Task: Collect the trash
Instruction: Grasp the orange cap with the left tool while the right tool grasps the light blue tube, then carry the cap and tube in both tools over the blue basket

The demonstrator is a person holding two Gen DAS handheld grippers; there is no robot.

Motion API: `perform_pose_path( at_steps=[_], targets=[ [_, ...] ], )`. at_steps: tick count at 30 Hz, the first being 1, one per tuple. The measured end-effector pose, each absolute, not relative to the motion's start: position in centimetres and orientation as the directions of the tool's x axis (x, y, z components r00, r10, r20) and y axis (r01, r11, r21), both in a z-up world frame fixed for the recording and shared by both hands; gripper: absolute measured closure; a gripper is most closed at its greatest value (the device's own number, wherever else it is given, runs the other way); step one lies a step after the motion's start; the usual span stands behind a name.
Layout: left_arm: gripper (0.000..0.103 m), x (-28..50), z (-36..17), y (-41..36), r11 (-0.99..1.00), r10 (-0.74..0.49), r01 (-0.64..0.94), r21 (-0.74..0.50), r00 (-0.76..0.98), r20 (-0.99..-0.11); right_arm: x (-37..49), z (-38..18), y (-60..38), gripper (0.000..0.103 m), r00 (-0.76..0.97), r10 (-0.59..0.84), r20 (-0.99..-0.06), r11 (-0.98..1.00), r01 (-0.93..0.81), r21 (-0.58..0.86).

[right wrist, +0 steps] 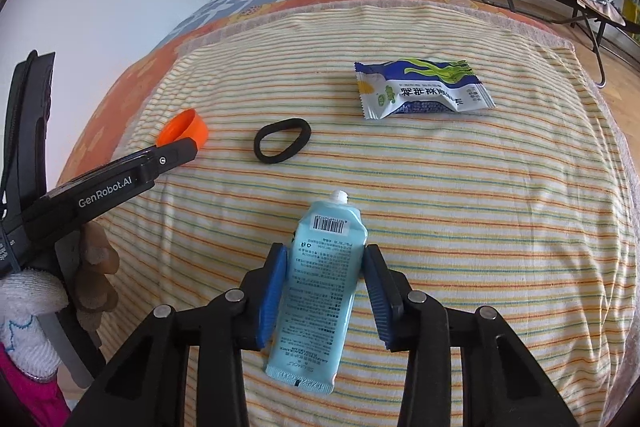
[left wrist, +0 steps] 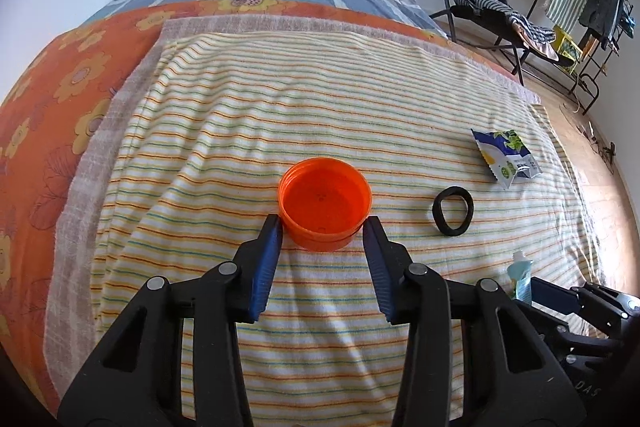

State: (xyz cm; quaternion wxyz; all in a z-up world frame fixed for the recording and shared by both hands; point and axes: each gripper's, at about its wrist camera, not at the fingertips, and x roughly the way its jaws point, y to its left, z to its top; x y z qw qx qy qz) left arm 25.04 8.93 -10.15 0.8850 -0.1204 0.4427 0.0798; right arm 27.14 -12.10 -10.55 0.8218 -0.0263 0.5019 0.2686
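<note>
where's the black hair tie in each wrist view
Left wrist view: the black hair tie lies right of centre, right of the orange lid.
Right wrist view: the hair tie lies left of centre, between the orange lid and the snack packet.
Shared landmark: the snack packet, beyond the tie in both.

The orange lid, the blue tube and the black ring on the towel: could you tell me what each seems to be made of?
Orange lid: probably glossy moulded plastic, with a threaded rim. Blue tube: likely soft plastic, its end crimped flat, with print. Black ring: matte, bent oval, perhaps elastic fabric.
</note>
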Motion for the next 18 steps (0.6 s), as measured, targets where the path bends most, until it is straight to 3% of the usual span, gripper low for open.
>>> perform_pose_path(
  at_steps=[18],
  targets=[
    [0.061, 20.6, -6.0, 6.3, 0.984, 0.017, -0.147, -0.105, 0.655, -0.756, 22.0, -4.9, -13.3, 0.066, 0.454, 0.49, -0.744, 0.8, -0.573, 0.177]
  ],
)
